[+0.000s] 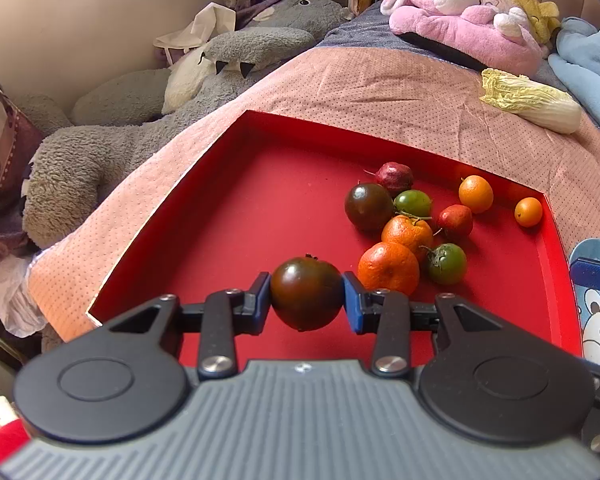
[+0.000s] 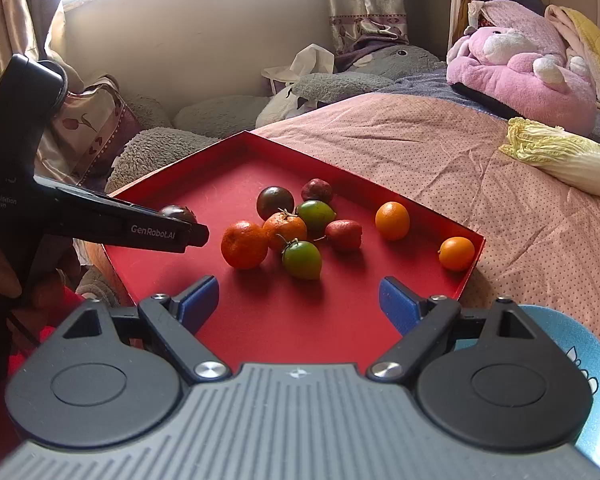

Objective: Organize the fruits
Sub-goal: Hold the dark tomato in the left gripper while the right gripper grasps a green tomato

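The left tongs point(image 1: 306, 294) are closed on a dark brownish-red round tomato point(image 1: 306, 293), one blue pad pressed against each side of it, above the near left part of the shallow red rectangular tray point(image 1: 228, 216); the tray lies on a pink dotted bed cover point(image 1: 380, 80). The right tongs point(image 2: 299, 304) stand wide open and hold nothing, their blue pads point(image 2: 198, 300) well apart above the tray's near edge.

Further back in the tray the other fruits cluster: a second dark tomato point(image 1: 368, 207), a purplish-red fruit point(image 1: 394, 178), two green tomatoes point(image 1: 412, 203) point(image 1: 446, 263), two rough-skinned orange mandarins point(image 1: 406, 233) point(image 1: 388, 268) and a small red fruit point(image 1: 455, 221), several touching; two small smooth orange fruits point(image 1: 475, 193) point(image 1: 528, 211) sit apart nearer the far right corner.

The right wrist view alone shows the left tool from the side, a black body lettered GenRobot.AI point(image 2: 156, 233), with the held tomato point(image 2: 176, 213) only partly visible behind it; the left wrist view alone shows the pads meeting the tomato. Both views show a pale yellow-green napa cabbage point(image 2: 560, 158) on the cover and a pink plush toy point(image 2: 516, 76) beyond.
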The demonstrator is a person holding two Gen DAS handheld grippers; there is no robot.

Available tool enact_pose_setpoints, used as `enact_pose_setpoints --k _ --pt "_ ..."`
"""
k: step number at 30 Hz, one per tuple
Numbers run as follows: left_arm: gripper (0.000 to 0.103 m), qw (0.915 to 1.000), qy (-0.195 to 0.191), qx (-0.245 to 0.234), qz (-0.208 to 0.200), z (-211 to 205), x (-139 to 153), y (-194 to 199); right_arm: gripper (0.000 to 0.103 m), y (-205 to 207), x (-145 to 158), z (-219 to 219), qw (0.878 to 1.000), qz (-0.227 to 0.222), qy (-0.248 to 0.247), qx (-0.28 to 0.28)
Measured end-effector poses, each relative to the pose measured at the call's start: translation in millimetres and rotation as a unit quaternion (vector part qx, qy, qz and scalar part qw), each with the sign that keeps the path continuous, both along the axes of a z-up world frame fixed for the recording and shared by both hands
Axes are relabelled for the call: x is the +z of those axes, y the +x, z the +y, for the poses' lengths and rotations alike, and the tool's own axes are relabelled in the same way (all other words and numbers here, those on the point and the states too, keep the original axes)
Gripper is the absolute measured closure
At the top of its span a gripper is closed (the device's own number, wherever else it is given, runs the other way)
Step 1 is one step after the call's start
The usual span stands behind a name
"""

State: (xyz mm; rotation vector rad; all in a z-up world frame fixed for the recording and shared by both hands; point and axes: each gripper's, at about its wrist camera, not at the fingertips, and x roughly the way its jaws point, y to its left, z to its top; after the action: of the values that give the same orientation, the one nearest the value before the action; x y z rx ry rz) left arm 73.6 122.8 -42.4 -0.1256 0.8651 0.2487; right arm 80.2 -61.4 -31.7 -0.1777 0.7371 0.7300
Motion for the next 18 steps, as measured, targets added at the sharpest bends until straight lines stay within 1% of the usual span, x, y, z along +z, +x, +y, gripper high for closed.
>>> enact_pose_setpoints --k 10,18 --pt "0.062 1.0000 -0.003 -0.006 -0.005 -3.0 1.1 1.8 0.013 0.2 6.5 1.2 1.000 -0.005 -0.015 -0.004" --pt "0.062 0.9999 -0.007 0.002 -0.007 3.1 1.9 -4.1 0.013 2.6 1.0 17.2 1.000 -0.001 -0.024 0.018"
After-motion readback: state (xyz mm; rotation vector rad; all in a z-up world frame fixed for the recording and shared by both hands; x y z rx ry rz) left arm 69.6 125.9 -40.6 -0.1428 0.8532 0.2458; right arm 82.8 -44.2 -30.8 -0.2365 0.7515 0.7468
